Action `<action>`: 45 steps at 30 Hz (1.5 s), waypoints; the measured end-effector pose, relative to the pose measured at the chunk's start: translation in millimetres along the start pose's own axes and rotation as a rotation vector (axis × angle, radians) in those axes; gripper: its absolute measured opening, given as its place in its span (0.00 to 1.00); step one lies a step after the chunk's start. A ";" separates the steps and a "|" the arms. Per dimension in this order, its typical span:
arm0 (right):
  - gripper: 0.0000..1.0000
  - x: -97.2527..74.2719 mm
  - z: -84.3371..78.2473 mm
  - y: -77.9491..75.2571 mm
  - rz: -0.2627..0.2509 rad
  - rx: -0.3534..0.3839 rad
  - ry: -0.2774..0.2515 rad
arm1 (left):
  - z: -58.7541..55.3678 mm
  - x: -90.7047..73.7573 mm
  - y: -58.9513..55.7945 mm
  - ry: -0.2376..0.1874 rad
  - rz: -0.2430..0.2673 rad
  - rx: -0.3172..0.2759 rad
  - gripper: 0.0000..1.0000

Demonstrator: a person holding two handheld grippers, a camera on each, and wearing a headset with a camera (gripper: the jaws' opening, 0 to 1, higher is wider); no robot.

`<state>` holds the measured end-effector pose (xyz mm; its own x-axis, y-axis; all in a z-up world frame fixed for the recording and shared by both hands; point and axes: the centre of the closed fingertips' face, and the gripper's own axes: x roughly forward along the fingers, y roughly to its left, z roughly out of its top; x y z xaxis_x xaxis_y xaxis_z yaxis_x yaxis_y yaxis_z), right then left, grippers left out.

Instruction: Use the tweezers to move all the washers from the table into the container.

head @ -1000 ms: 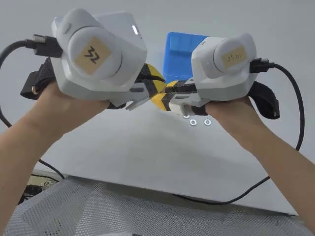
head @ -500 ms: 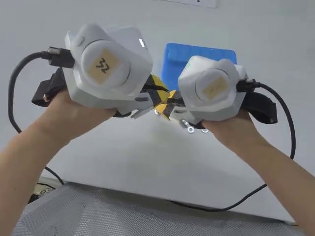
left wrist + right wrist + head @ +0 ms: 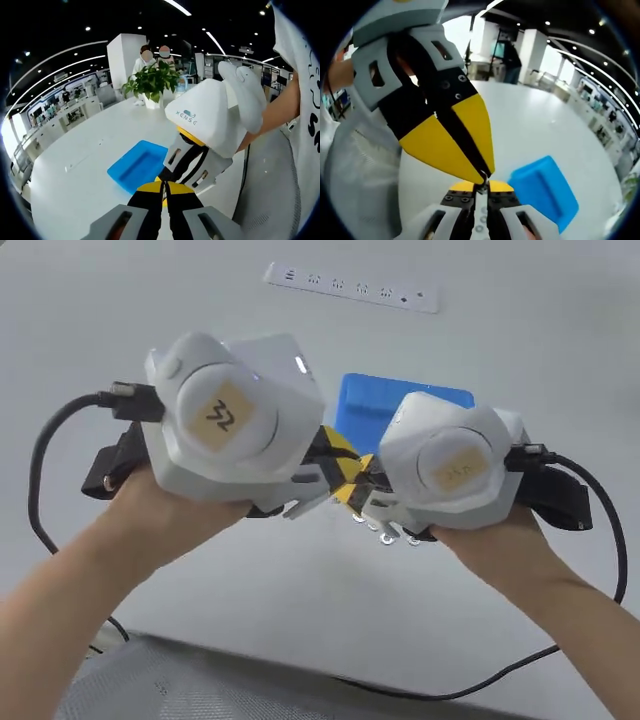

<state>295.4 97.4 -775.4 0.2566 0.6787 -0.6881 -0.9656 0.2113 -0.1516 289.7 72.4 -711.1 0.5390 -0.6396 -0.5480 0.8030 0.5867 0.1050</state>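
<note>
Washers (image 3: 388, 538): three small rings lie on the white table (image 3: 300, 580), just under the body of your right gripper (image 3: 481, 189). None is in the blue container (image 3: 372, 405), which sits on the table beyond your hands.
Left gripper (image 3: 162, 189): its jaws are pressed together, and its yellow tips are nose to nose with the other gripper's.
Right gripper: it is clenched too, with its tips meeting the left pair above the washers.
Tweezers: a sliver of metal (image 3: 483, 175) shows where the tips meet. You cannot tell whether it is the tweezers, or which claw holds it.
Risk, the exchange: if one claw lets go before the other has a firm pinch, the thin piece could drop onto the washers and scatter them.
Risk, crooked hold: a pinch taken off-centre would probably leave the tool skewed, so its points miss the rings.
Risk, blocked sight: your gripper bodies cover the tips in the head view, so you may be aligning half blind.
Risk, sliding: flat rings on a smooth top may skid when nudged.
Writing, right gripper: its shell reads roughly "XENSE" (image 3: 186, 117) in the left gripper view, and its tan sticker (image 3: 450, 472) is too faint to read.
Writing, left gripper: its tan sticker (image 3: 218, 415) bears a zigzag mark.
Writing, power strip (image 3: 350, 287): no lettering is legible.
</note>
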 end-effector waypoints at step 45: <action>0.03 6.9 7.4 -96.3 -0.066 0.191 -0.057 | -27.6 -80.5 20.5 -0.141 0.459 -0.311 0.99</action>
<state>390.4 86.9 -760.3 0.3266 0.6961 -0.6394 -0.9222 0.3828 -0.0543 255.7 149.6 -687.8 0.8609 -0.3322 -0.3854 0.3771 0.9251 0.0452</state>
